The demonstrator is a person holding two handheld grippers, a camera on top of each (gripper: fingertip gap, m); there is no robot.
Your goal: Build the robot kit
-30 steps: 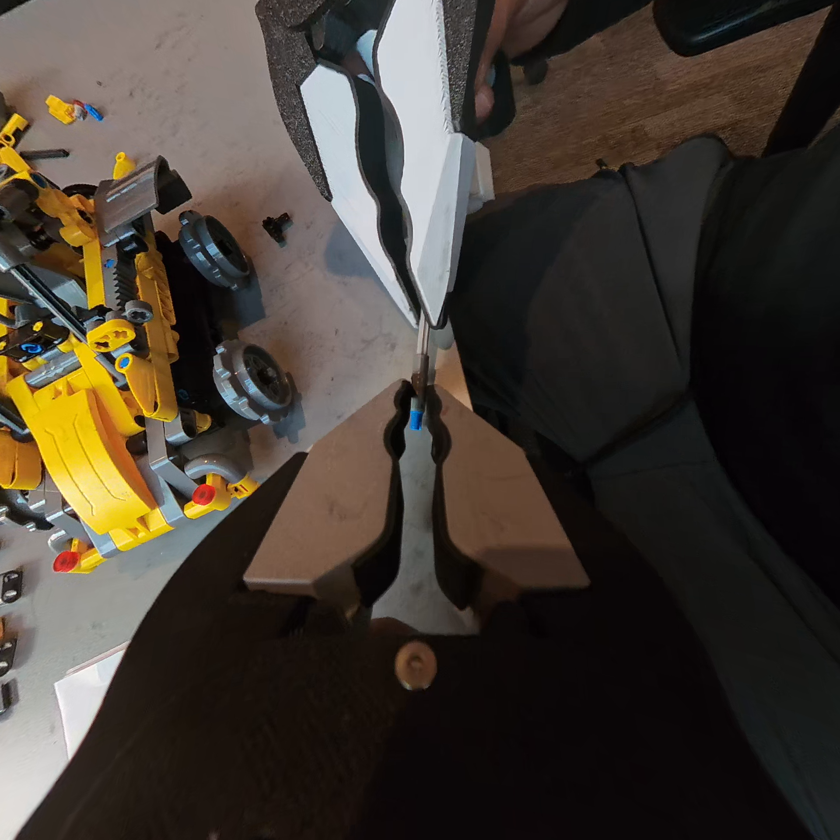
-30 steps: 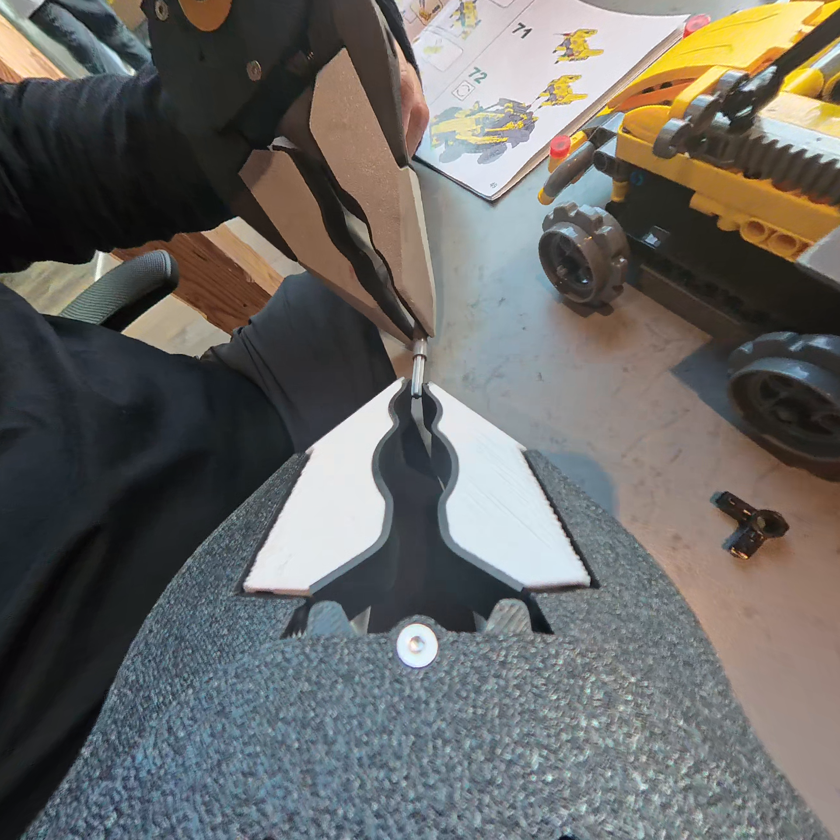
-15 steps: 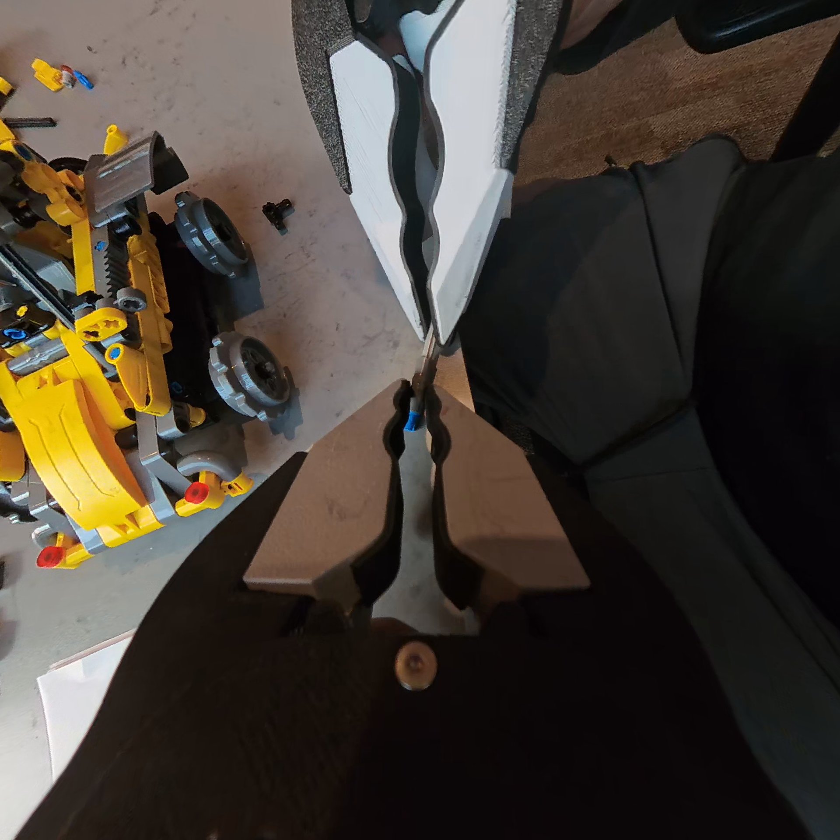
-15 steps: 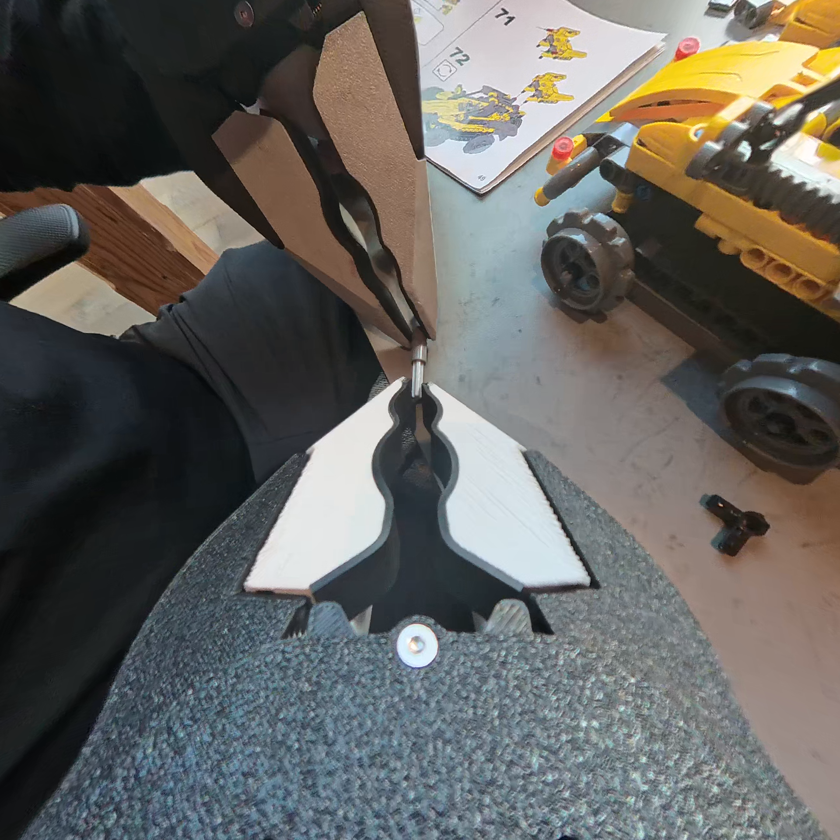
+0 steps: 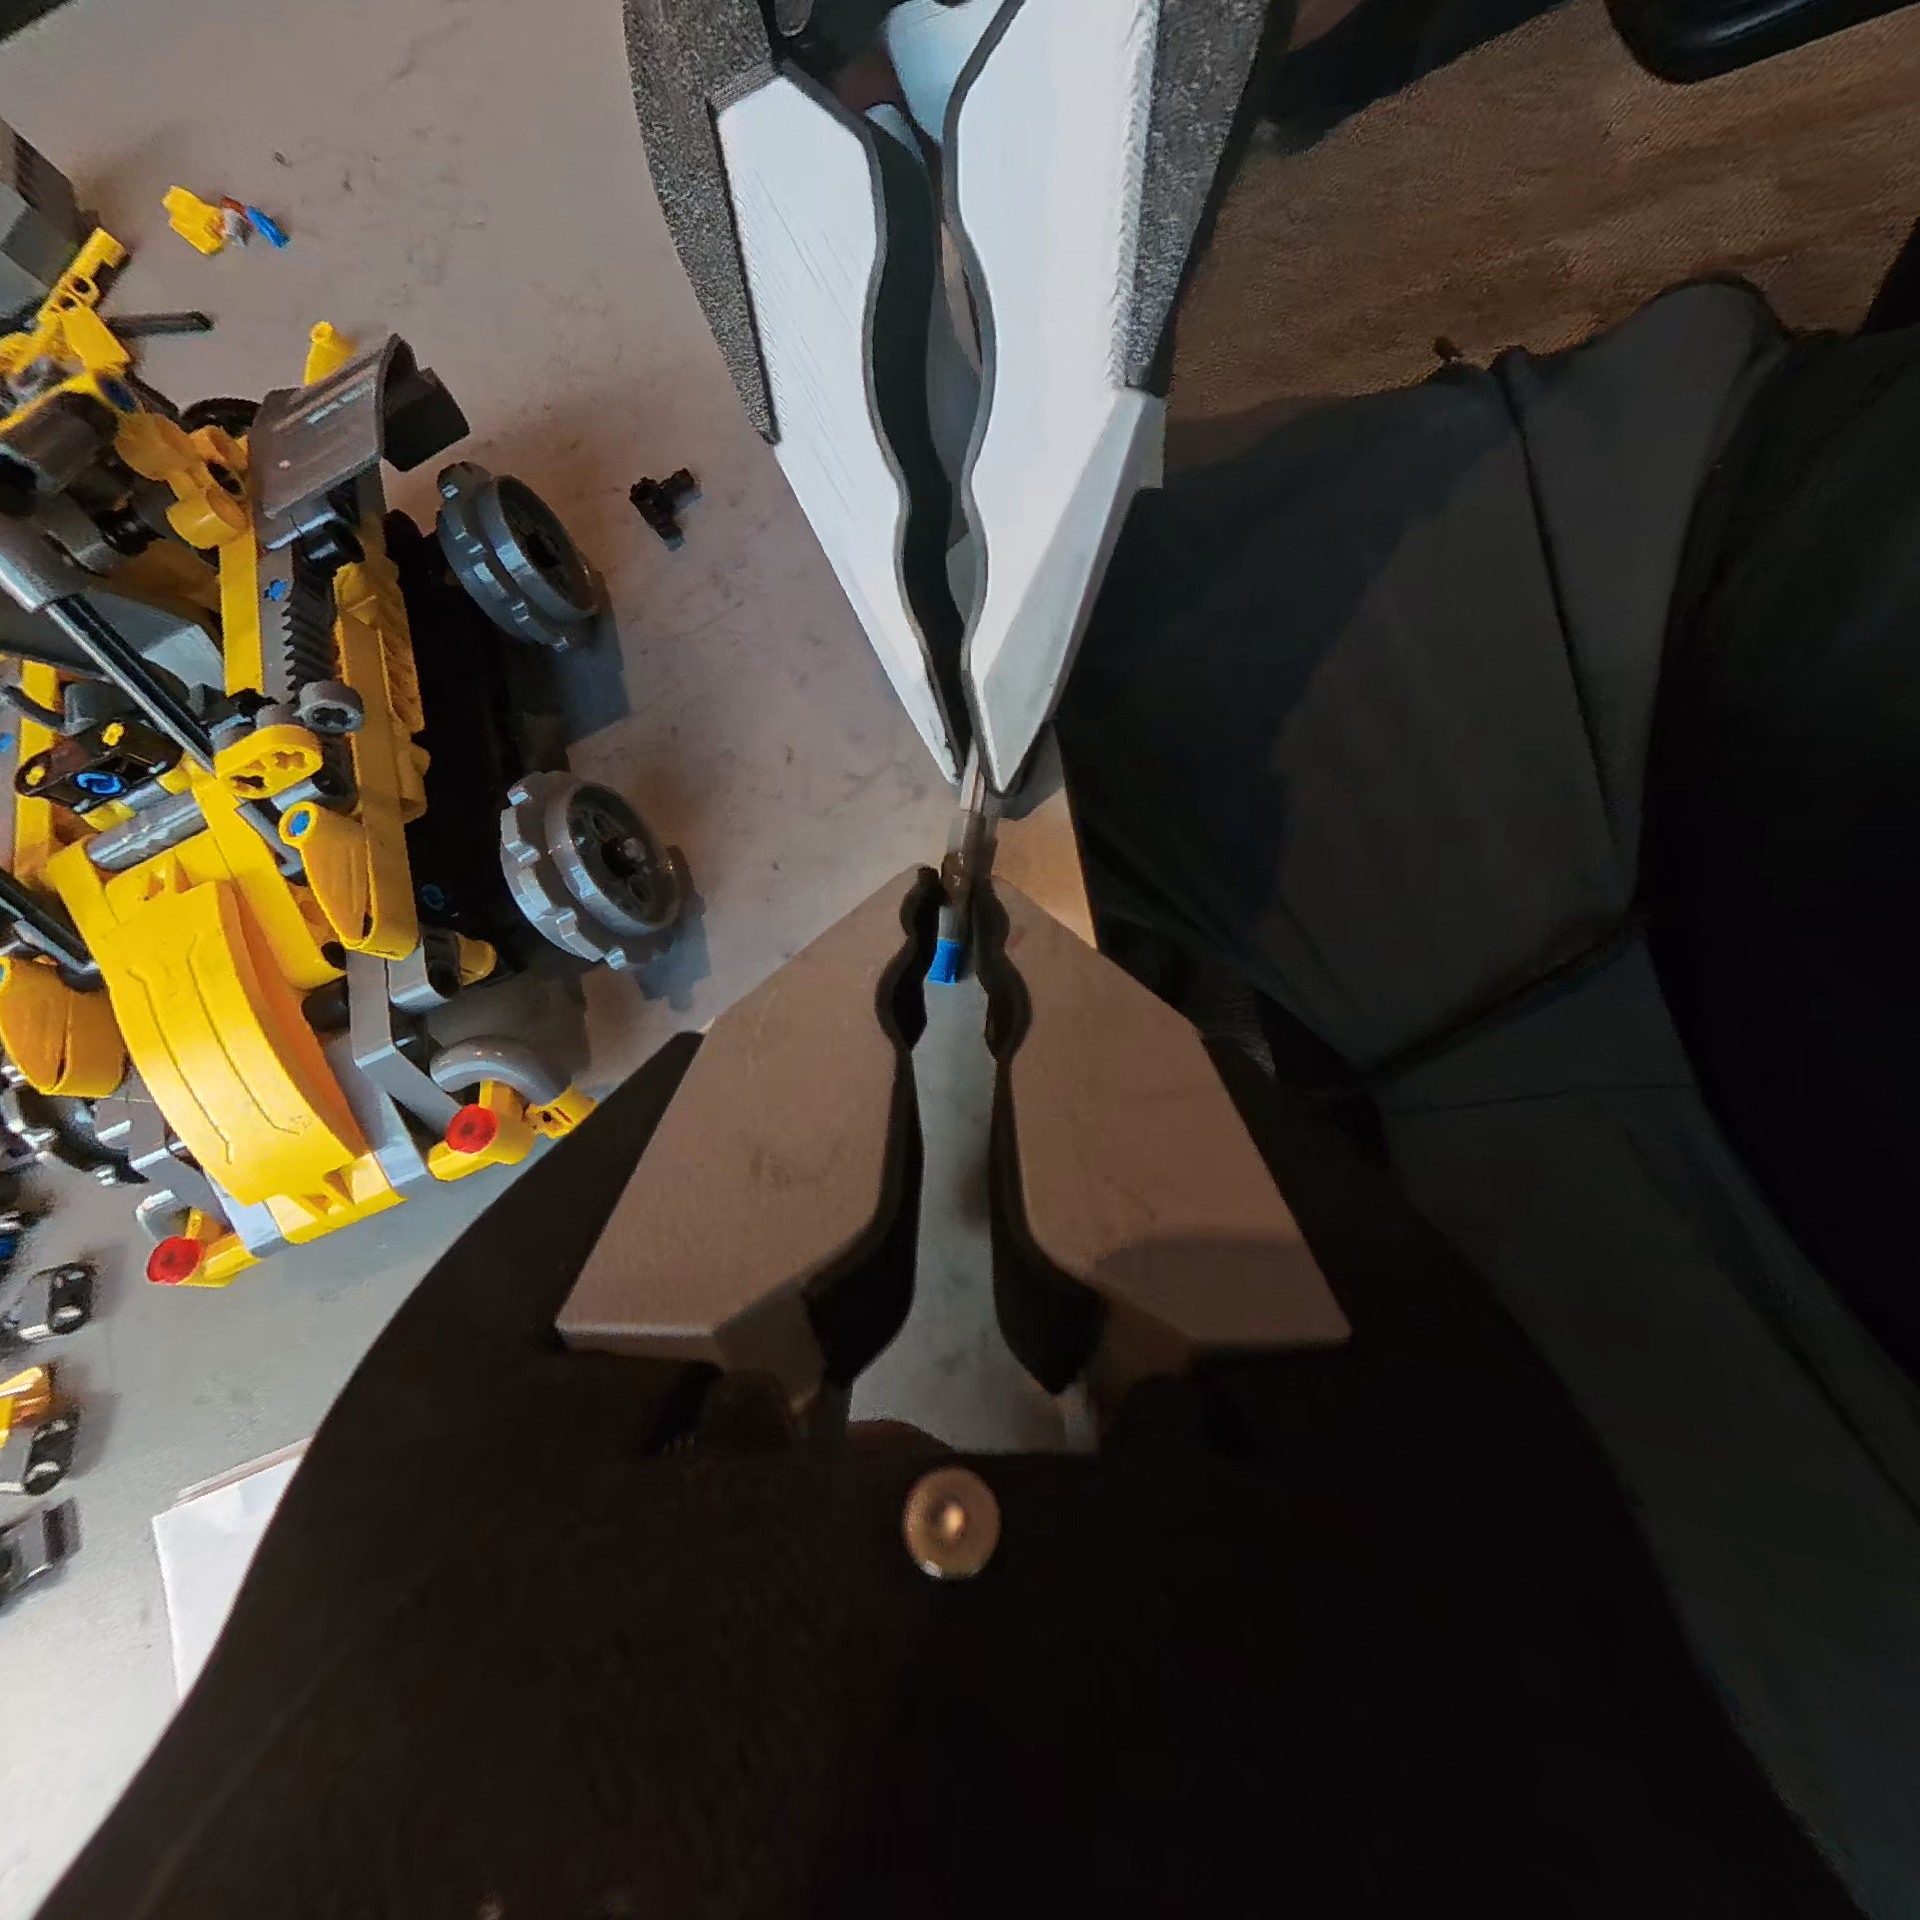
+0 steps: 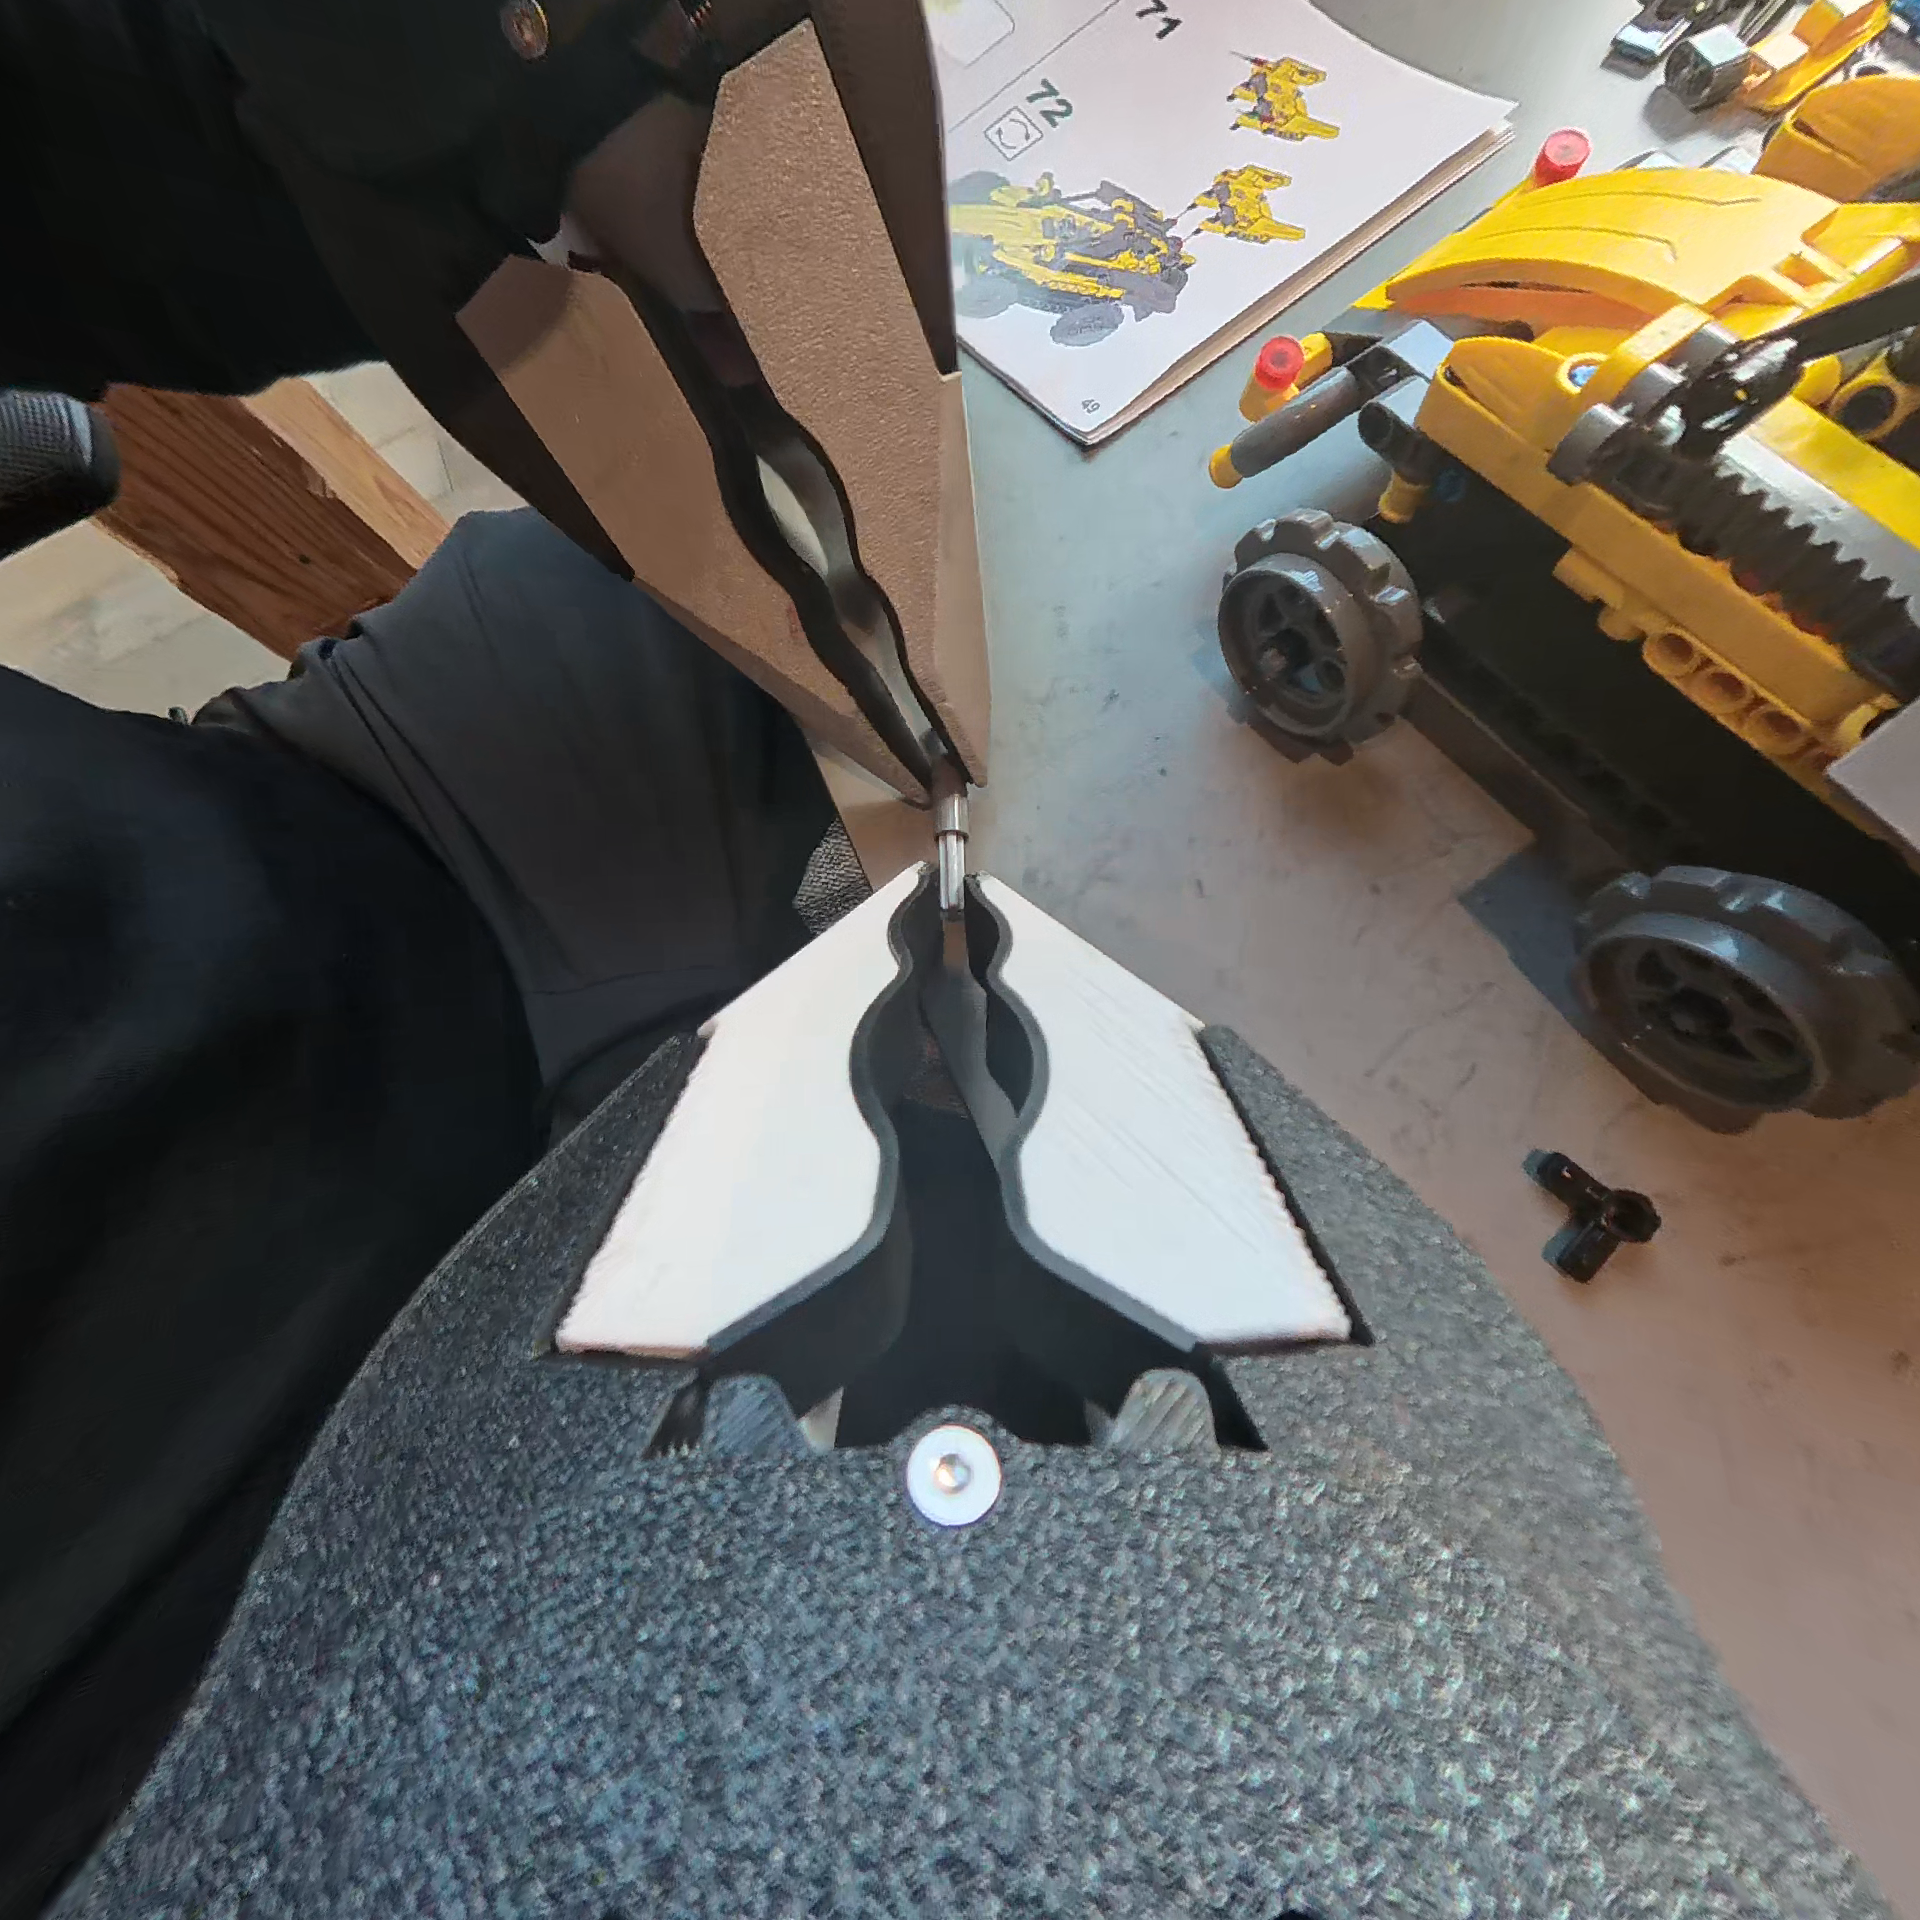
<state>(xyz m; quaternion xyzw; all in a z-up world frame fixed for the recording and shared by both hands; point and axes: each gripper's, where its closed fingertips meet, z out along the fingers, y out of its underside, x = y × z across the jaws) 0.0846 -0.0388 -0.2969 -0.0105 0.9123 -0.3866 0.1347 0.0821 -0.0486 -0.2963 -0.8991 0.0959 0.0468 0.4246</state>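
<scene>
Left gripper [image 5: 956,899] and right gripper [image 6: 948,883] both clamp one grey pin [image 6: 949,847] at table's edge [image 6: 883,821].

The yellow and grey brick-built vehicle [image 5: 239,831] ran off the left picture edge; its far side stayed unseen.

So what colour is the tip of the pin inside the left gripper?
Blue; the pin's tip shows best in the left wrist view.

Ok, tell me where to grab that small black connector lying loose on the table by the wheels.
Take the small black connector across its longer bar, coming straight down from above. It lies flat and alone on the table, so the sides are free; its short cross stub gives little to pinch. The nearest grey wheel stands clear.
</scene>
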